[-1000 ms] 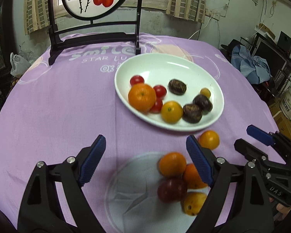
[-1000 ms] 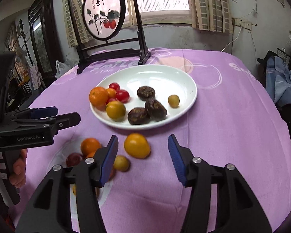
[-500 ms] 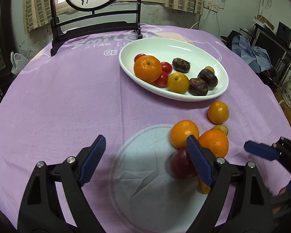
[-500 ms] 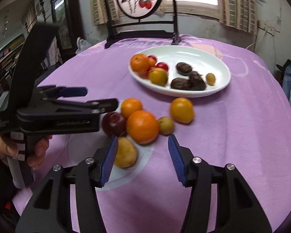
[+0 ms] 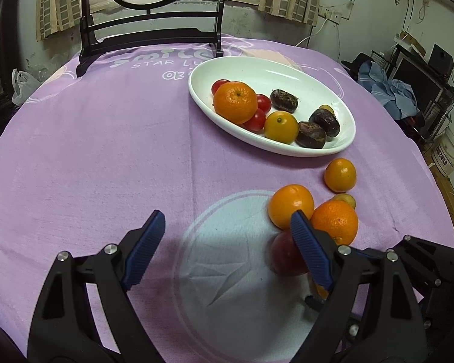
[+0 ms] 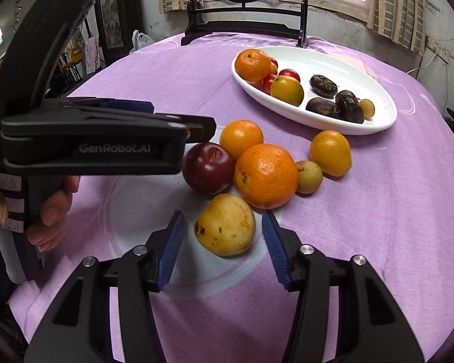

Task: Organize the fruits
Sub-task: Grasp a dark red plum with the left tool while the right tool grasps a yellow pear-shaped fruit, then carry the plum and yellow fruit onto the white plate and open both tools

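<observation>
A spotted yellow fruit (image 6: 225,225) lies on the purple cloth between the fingers of my right gripper (image 6: 221,220). The jaws are closing, and a gap still shows on each side of the fruit. Just behind it sit a dark red plum (image 6: 208,166), a large orange (image 6: 266,175), a smaller orange (image 6: 240,137), a small brownish fruit (image 6: 309,177) and a yellow-orange fruit (image 6: 330,152). My left gripper (image 5: 227,220) hangs open over a pale circle on the cloth, its right finger in front of the plum (image 5: 284,257). The white plate (image 5: 272,72) holds several fruits.
A black wooden stand with a round painted panel (image 5: 148,33) stands at the table's far edge behind the plate. A person's hand (image 6: 50,211) holds the left gripper's handle at the left. Furniture and a bucket (image 5: 449,151) stand beyond the table's right edge.
My right gripper swung from the yellow-orange fruit near the plate to the spotted yellow fruit, came lower, and its jaws narrowed around it. The left gripper sank a little, then held still.
</observation>
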### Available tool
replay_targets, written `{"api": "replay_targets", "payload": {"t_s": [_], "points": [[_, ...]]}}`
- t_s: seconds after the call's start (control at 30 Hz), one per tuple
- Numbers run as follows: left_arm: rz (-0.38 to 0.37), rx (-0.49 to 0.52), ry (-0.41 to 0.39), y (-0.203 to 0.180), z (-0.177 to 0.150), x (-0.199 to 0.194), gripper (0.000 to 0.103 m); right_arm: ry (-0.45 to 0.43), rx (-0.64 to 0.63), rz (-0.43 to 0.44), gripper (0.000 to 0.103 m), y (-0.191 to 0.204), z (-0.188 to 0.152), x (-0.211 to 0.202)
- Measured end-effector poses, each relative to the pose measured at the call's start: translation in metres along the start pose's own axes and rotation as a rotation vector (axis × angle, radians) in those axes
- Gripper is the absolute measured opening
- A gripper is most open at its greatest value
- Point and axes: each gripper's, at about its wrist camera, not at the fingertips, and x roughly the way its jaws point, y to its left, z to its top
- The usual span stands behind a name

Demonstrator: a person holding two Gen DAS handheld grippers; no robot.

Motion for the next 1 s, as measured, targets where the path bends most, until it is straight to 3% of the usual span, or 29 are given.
{"api": "replay_targets", "payload": {"t_s": [0.27, 0.57, 0.87, 1.0], "points": [[-0.031, 0.030, 0.005, -0.008, -0.003, -0.003, 0.087, -0.083, 0.110, 0.040, 0.038, -0.028, -0.005, -0.022], [-0.076, 0.107, 0.018, -0.025, -0.010, -0.011, 0.087, -0.165, 0.269, -0.011, 0.038, -0.077, -0.015, -0.046], [-0.076, 0.241, 0.049, -0.049, -0.026, -0.001, 0.085, -0.207, 0.265, -0.003, 0.038, -0.077, -0.014, -0.053], [-0.072, 0.250, 0.066, -0.050, -0.029, 0.008, 0.075, -0.202, 0.244, 0.001, 0.038, -0.072, -0.013, -0.052]]}}
